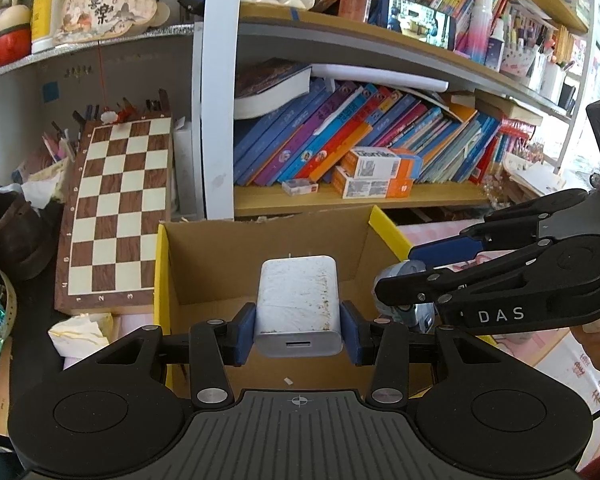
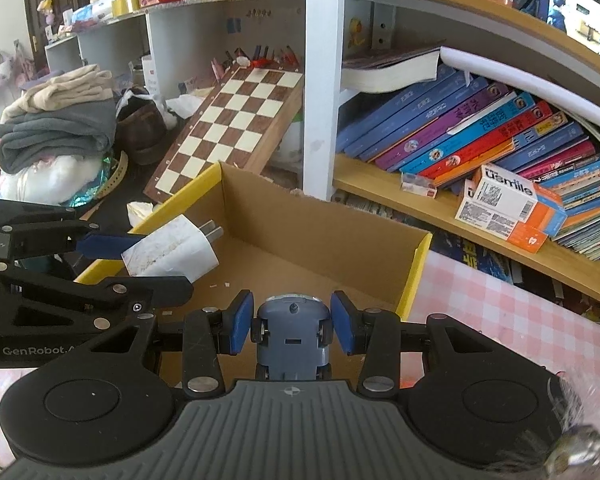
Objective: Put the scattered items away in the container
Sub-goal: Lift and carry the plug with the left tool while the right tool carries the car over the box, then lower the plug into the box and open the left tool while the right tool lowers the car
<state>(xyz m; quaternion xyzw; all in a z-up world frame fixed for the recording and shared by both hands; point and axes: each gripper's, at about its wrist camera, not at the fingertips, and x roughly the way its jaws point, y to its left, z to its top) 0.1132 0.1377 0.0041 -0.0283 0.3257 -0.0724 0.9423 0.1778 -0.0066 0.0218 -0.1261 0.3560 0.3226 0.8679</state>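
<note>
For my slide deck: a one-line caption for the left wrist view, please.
Left gripper holds a white charger over the open cardboard box, right gripper alongside carrying a grey toy car.

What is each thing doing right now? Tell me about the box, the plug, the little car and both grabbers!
cardboard box: open, nothing big inside.
white charger: held above the box, prongs pointing away.
toy car: held above the box edge.
left gripper: shut on the charger.
right gripper: shut on the car.
</note>
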